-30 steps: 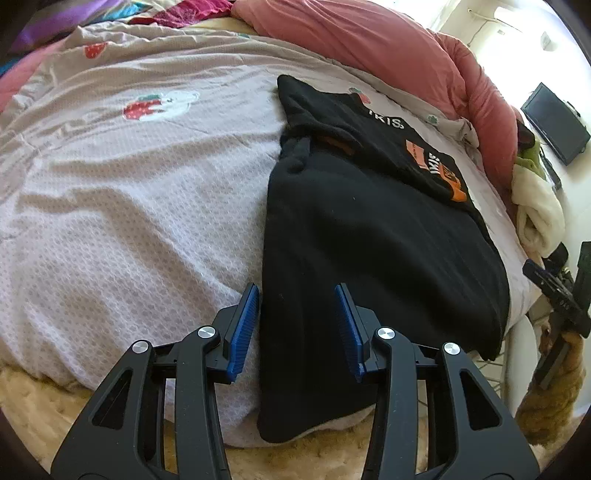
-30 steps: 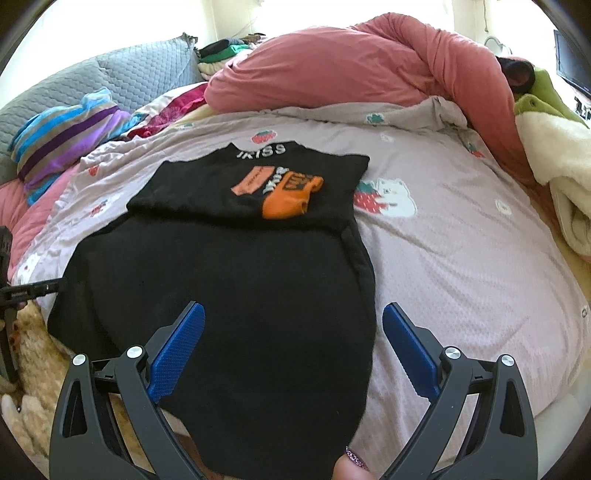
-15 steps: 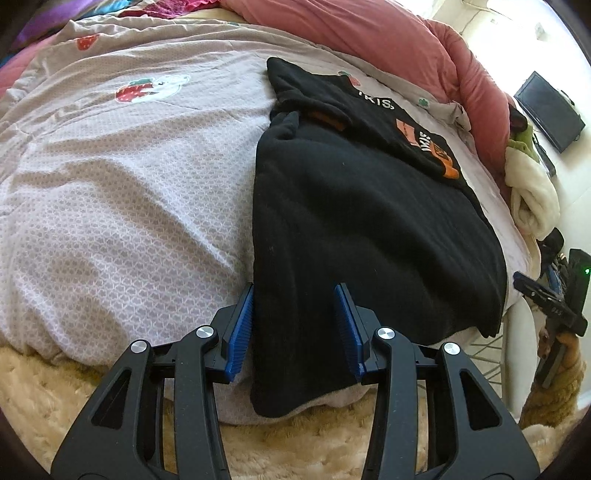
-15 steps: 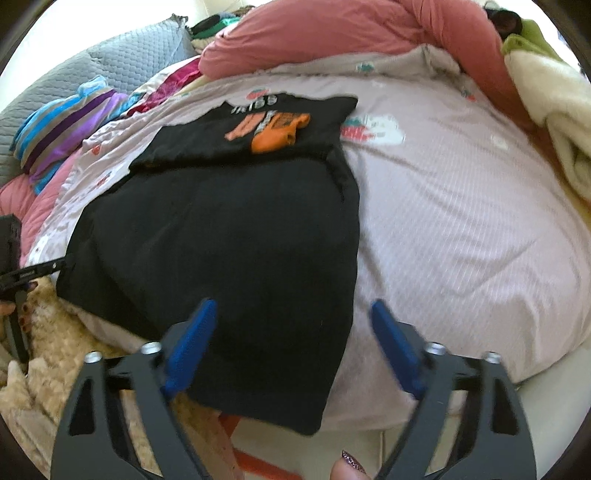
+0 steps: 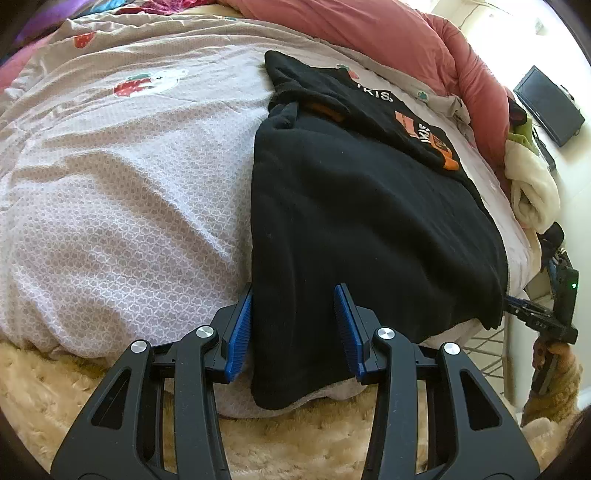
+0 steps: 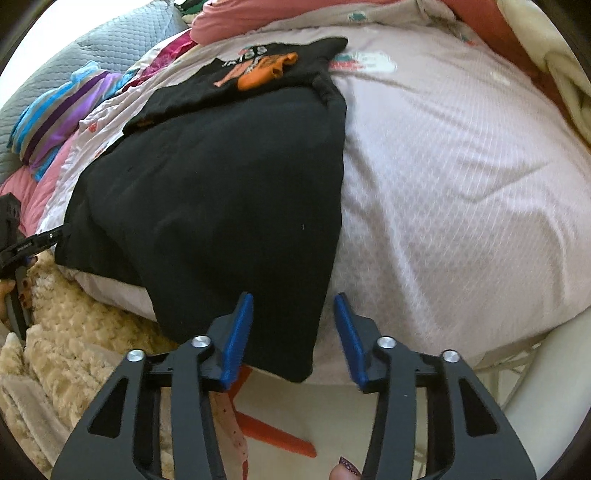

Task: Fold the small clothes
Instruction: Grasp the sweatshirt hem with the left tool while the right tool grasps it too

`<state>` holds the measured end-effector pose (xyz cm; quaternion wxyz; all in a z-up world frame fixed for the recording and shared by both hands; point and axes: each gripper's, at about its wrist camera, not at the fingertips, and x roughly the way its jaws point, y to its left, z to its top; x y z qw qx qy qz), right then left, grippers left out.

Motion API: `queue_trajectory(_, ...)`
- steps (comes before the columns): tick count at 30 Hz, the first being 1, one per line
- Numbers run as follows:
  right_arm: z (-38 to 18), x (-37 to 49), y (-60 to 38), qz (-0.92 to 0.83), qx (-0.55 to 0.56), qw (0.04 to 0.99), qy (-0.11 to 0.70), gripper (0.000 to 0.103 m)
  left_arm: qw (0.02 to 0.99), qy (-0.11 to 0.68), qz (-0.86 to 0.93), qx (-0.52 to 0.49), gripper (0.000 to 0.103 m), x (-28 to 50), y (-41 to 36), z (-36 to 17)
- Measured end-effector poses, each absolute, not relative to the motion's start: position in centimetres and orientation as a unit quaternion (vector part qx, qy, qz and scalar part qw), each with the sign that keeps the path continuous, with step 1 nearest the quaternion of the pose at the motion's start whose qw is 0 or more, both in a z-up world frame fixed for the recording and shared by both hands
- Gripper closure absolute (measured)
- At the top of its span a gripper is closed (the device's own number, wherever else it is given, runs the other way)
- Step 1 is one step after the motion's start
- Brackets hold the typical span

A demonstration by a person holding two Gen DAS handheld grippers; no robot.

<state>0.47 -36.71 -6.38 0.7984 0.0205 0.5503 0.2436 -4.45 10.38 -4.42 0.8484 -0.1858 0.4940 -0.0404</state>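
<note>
Black fleece covers most of what lies ahead of both tongs: a black fleece garment point(image 5: 369, 229) spread flat on the pale pink quilted bedspread with strawberry prints point(image 5: 122, 192), its near hem drooping over the edge of the bed. On its far end, well beyond the tongs, rests a smaller black T-shirt with white lettering and orange patches point(image 5: 373, 107). The left tongs point(image 5: 293, 328) sit at the garment's near left corner; the blue ribbed pads point(image 5: 238, 332) stand partly apart, one at the cloth's left edge and the other over the black fabric, so the corner lies between them, but no pinch on the cloth is visible. The right tongs point(image 6: 293, 332) are at the opposite near corner; their jaws have just been closing and now stand partly apart, the left pad over the black fleece and the right pad over the bedspread just beside the garment's right edge point(image 6: 332, 229), with the corner between them and not clearly squeezed. A cream shaggy rug point(image 5: 306, 439) lies under and before the left tongs, below the bed's edge. Beyond the garment a rumpled salmon-pink duvet point(image 5: 388, 33) is heaped along the far side. Far left of the right tongs a blue and purple striped cloth point(image 6: 62, 114) leans against a grey quilted pillow point(image 6: 118, 40).
</note>
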Motion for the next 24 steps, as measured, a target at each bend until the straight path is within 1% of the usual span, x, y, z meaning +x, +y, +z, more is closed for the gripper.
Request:
queue_trajectory(3,-7.0,0.4,-36.9,0.26,0.049,0.786,0.559,0.071,0.847,0.494,-0.044,-0.191,0.067,-4.7,10.5,-4.5)
queue_trajectory(5,-7.3,0.4,-37.1,0.269,0.064,0.779,0.562,0.079,0.845,0.495,-0.047,-0.196,0.067,-4.9,10.6,-4.7)
queue_trajectory(6,-7.2,0.4,-37.2,0.272,0.066,0.779,0.562,0.091,0.844,0.495,-0.049,-0.201,0.066,-4.8,10.7,-4.8)
queue_trajectory(7,-6.8,0.4,-37.2,0.278,0.066,0.78,0.557,0.096,0.841,0.496,-0.05,-0.209,0.066,-4.8,10.9,-4.8)
queue_trajectory(9,-6.1,0.4,-37.2,0.289,0.07,0.781,0.549,0.096,0.839,0.497,-0.051,-0.217,0.067,-4.8,11.1,-4.8)
queue_trajectory(10,-5.8,0.5,-37.2,0.295,0.077,0.781,0.545,0.096,0.839,0.497,-0.046,-0.217,0.075,-4.8,11.1,-4.8)
queue_trajectory(12,-5.3,0.7,-37.2,0.307,0.091,0.781,0.536,0.096,0.841,0.498,-0.037,-0.206,0.086,-4.8,11.0,-4.7)
queue_trajectory(15,-5.6,1.0,-36.6,0.302,0.079,0.783,0.538,0.096,0.839,0.498,-0.041,-0.213,0.086,-4.9,11.0,-4.7)
queue_trajectory(17,-6.2,1.2,-36.5,0.298,0.082,0.779,0.545,0.093,0.837,0.499,-0.046,-0.221,0.086,-5.0,11.1,-4.7)
queue_trajectory(19,-6.6,1.3,-36.3,0.291,0.076,0.78,0.549,0.086,0.833,0.501,-0.052,-0.23,0.086,-5.0,11.2,-4.9)
queue_trajectory(22,-6.9,1.6,-36.1,0.291,0.079,0.779,0.55,0.085,0.83,0.502,-0.052,-0.238,0.086,-5.0,11.2,-5.1)
queue_trajectory(23,-6.8,1.6,-36.0,0.293,0.078,0.78,0.548,0.085,0.83,0.501,-0.05,-0.241,0.087,-5.0,11.3,-5.1)
queue_trajectory(24,-6.6,1.6,-35.8,0.295,0.074,0.781,0.545,0.089,0.829,0.499,-0.051,-0.246,0.096,-5.0,11.3,-5.0)
